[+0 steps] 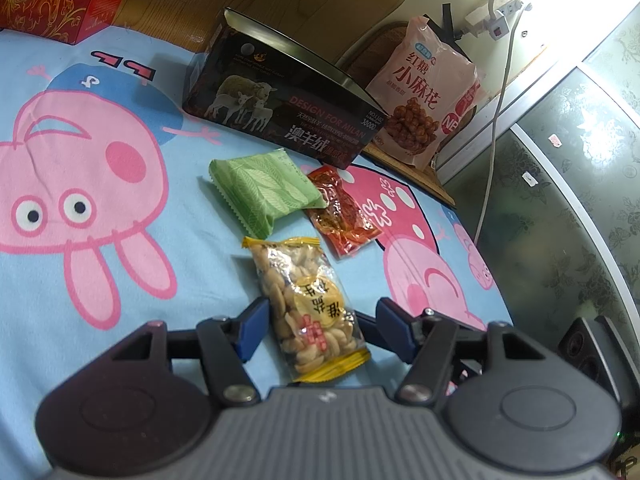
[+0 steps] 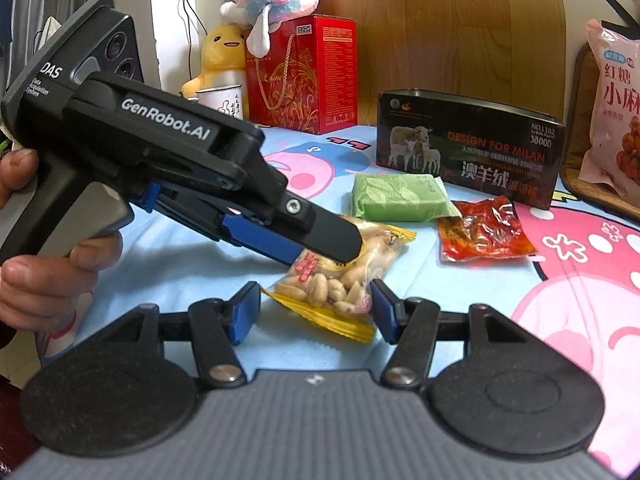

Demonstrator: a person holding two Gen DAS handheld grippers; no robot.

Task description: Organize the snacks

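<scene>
Low in the frame's centre, the peanut packet [image 1: 310,312] lies on the cartoon sheet [image 1: 120,272] between both half-open grippers, left gripper [image 1: 318,330] and right gripper [image 2: 308,312] bracketing without squeezing, seemingly lining up a pick toward the open black box [image 1: 280,116].

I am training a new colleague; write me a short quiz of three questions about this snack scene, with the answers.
1. True or false: the green packet lies inside the black box.
2. Which packet lies between the jaws of both grippers? A red packet; B peanut bag; C pink bag.
3. Fill in: the left gripper and right gripper both have ____ jaws.

Key: 1 false, it lies on the bedsheet in front of the box; 2 B; 3 open, no pad clearly presses the bag.
</scene>
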